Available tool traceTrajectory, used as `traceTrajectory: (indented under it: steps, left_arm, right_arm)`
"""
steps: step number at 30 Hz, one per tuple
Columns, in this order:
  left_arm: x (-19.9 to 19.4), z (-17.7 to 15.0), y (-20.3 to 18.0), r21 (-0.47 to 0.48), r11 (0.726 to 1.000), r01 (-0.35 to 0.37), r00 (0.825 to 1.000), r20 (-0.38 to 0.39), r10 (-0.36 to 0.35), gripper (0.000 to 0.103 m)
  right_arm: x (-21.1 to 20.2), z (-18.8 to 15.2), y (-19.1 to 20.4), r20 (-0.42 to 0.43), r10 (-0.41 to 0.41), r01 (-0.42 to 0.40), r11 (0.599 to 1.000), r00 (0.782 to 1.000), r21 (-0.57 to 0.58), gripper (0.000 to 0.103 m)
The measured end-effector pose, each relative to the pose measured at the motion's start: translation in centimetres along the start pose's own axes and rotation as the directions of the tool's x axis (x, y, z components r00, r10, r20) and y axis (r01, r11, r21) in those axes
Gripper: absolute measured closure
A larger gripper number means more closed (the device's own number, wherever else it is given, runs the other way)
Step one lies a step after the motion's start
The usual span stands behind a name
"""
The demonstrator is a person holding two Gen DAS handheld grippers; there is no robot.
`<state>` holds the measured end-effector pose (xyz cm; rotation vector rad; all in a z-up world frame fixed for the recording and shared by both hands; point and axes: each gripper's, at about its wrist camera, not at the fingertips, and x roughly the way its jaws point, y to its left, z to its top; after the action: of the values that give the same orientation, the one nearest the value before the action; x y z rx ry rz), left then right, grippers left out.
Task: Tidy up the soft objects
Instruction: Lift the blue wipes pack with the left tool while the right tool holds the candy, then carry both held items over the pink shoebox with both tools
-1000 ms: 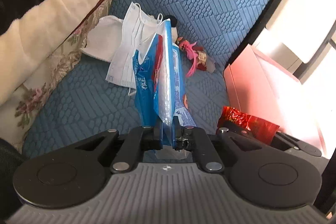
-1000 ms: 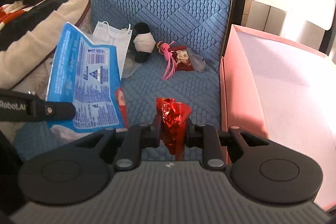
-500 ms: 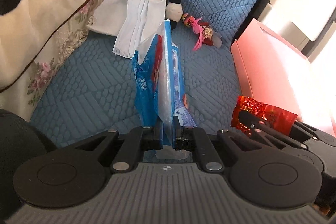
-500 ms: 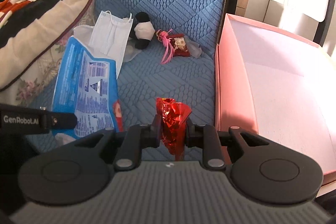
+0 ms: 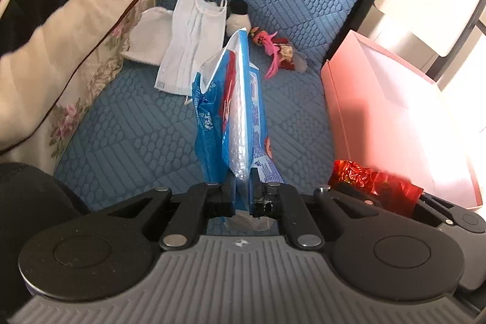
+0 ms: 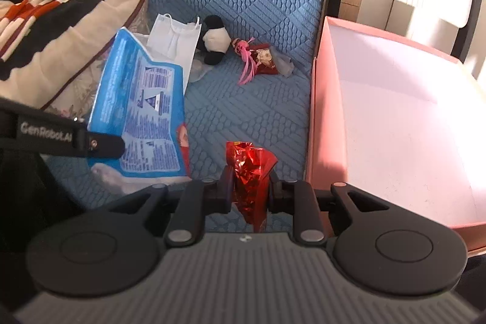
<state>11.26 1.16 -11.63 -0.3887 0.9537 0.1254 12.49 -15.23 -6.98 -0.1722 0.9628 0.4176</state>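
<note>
Both hands have lifted slightly. The left gripper (image 5: 242, 196) stays clamped on the blue packet (image 5: 234, 114), held edge-on, pointing away; the right gripper (image 6: 249, 189) pinches a red foil wrapper (image 6: 250, 172).

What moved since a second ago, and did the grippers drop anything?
Both grippers pulled back a little from the blue cushion, so more of the pink box shows. Nothing was dropped: the left gripper stays clamped on the blue packet, the right gripper on the red wrapper.

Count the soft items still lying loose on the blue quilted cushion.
4: white folded cloth by the blanket, white pleated face mask overlapping it, black-and-white plush toy, red pink-tasselled charm rightmost. The blue packet may hide more.
</note>
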Motion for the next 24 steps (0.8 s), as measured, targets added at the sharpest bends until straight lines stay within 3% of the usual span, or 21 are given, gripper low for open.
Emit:
traceTrajectory:
  steps: [11,24]
  left_arm:
    - [-2.3,2.2,-2.4,-0.007,1.000,0.001,1.000,0.004,-0.001,0.094]
    - [-4.7,5.2,-7.8,0.021,0.997,0.075,0.996,0.052,-0.076,0.094]
  right_arm:
    - [-3.7,3.4,-2.5,0.044,-0.008,0.007,1.000,0.999,0.018,0.079]
    - [-7.1,8.2,-7.5,0.115,-0.020,0.015,0.999,0.993,0.042,0.079]
